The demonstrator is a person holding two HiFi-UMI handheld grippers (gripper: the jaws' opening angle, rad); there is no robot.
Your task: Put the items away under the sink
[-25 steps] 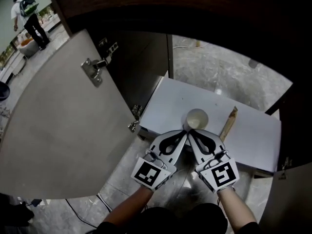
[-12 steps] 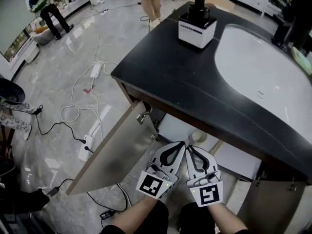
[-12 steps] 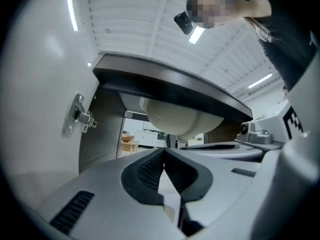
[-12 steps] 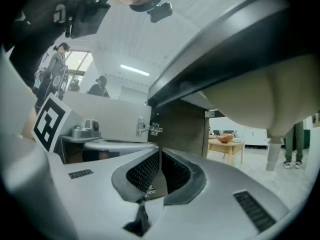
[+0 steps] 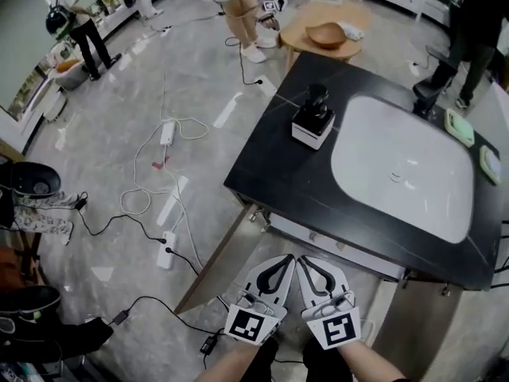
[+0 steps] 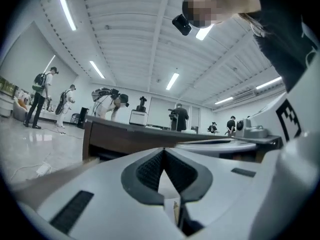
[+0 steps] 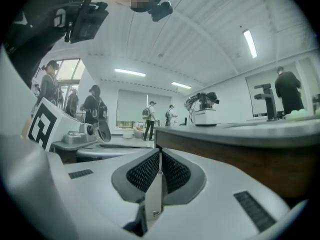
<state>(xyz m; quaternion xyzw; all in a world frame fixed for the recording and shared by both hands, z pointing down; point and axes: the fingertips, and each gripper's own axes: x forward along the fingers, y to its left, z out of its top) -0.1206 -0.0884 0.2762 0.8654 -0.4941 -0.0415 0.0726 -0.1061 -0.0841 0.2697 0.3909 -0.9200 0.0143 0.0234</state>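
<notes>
Evidently both hands are free. The left gripper and right gripper, white two-jaw tools with black ribbed pads, are each clenched shut on nothing. Their own views show the pads pressed together with only the room beyond. They sit side by side at the near edge of the scene, pointing level towards the front of the black stone countertop, a resting pose that suits hands with no load.

The brown wooden cabinet door stands swung open to the near left, probably so the space under the white oval sink basin stays reachable for another item. That space is hidden beneath the counter; only a pale strip of the cabinet front shows, so nothing stored there can be seen.

On the counter's far left corner stands a white box-shaped appliance with a black top. Small pale green pieces lie at its far right edge, well apart from the grippers. My judgement is that one of these is the next candidate to stow, though the frames do not settle which.
</notes>
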